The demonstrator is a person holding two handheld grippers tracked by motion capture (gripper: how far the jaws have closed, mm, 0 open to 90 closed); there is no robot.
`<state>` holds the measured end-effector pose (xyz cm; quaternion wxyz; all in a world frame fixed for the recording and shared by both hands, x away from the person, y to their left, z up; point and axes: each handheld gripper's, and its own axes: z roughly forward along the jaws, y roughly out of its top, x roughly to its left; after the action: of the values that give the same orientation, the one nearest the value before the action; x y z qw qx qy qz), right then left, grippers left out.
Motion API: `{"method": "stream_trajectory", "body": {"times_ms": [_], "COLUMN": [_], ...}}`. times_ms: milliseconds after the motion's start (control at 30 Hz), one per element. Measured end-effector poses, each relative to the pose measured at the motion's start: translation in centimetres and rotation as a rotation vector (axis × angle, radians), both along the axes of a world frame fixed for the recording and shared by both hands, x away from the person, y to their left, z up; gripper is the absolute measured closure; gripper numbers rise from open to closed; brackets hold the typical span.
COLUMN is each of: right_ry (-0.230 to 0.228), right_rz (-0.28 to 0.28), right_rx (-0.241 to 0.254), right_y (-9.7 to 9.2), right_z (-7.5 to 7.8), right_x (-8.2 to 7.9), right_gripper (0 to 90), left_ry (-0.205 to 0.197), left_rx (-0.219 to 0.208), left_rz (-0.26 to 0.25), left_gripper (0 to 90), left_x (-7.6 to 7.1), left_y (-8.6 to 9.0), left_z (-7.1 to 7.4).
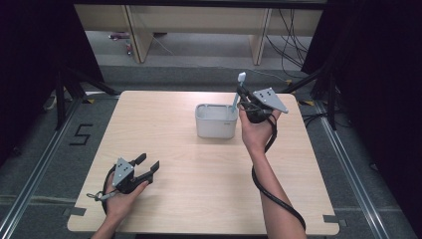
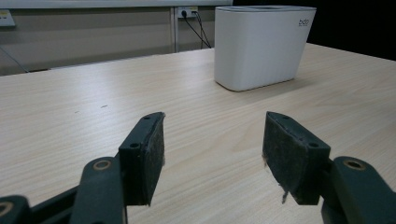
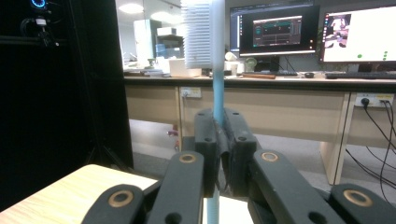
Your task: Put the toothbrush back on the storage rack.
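A light wooden table is seen from above, with a white oblong holder standing on its far half, slightly right of centre; beyond the table edge, grey floor, desk legs and trailing cables are seen, and black drapes are hung at both sides. In the right gripper view a long desk with two lit monitors and a keyboard is made out behind the jaws.

A light-blue toothbrush is held above the right end of the holder, clear of the tabletop; its handle is clamped between the closed jaws of the right gripper, the pads being pressed on it from both sides in the right gripper view. The long axis of the toothbrush is kept close to upright, tilted a little in the high view, with the white bristle head at the top and the handle end pointing down toward the holder; whether the lower tip is inside the rim is possibly hidden by the gripper and cannot be told.

The left gripper is rested low over the near left part of the table, well apart from the holder; its jaws are spread wide, nothing is held between them, and bare wood lies between it and the holder.
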<state>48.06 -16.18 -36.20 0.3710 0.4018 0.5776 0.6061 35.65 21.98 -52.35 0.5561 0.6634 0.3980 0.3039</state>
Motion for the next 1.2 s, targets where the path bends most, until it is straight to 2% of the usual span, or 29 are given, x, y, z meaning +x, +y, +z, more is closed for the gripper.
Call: {"method": "stream_trajectory", "body": {"times_ms": [100,200,267,367,400,467,600,667,733,900,1100,1133,1200], "right_ry": [-0.001,0.021,0.021,0.026,0.018,0.045,0.035,0.042,0.045,0.059,0.064,0.077,0.058], "right_rz": [-0.004,-0.009,-0.005,-0.010,-0.011,-0.007,-0.003,0.000,-0.002,-0.005,-0.014,-0.005,-0.011], "right_rx": [-0.013,-0.013,-0.006,-0.023,-0.020,-0.009,-0.028,-0.014,-0.030,-0.016,-0.023,-0.029,-0.032], "right_y": [-0.1,0.0,0.1,0.1,0.1,0.2,0.1,0.2,0.1,0.2,0.2,0.2,0.1], "right_z": [-0.3,-0.7,-0.9,-1.1,-1.2,-1.4,-1.6,-1.6,-1.6,-1.9,-2.3,-2.3,-2.5], "right_x": [0.1,0.3,0.4,0.5,0.6,0.6,0.9,0.9,1.0,1.0,1.2,1.2,1.4], "right_gripper": [85.9,85.9,85.8,85.8,85.8,85.8,85.8,85.8,85.8,85.8,85.7,85.7,85.7], "left_ry": [0.000,0.000,0.000,0.001,0.001,0.001,0.001,0.001,0.001,0.002,0.003,0.003,0.002], "left_rx": [-0.002,-0.001,-0.002,-0.001,-0.001,0.000,0.000,0.000,0.002,-0.003,-0.003,-0.003,-0.003], "left_rz": [0.000,0.000,0.000,-0.001,-0.001,-0.002,-0.001,-0.002,-0.003,-0.003,-0.003,-0.003,-0.003], "left_gripper": [38.5,38.4,38.4,38.4,38.5,38.5,38.5,38.5,38.5,38.5,38.5,38.5,38.5], "left_x": [0.0,0.0,0.0,0.0,0.0,0.0,0.0,0.0,0.0,0.0,0.0,0.0,0.0], "left_y": [0.0,0.0,0.0,0.0,0.0,0.0,0.0,0.0,0.0,0.0,0.0,0.0,0.0], "left_z": [0.0,0.0,0.0,0.0,0.0,0.0,0.0,0.0,0.0,0.0,0.0,0.0,0.0]}}
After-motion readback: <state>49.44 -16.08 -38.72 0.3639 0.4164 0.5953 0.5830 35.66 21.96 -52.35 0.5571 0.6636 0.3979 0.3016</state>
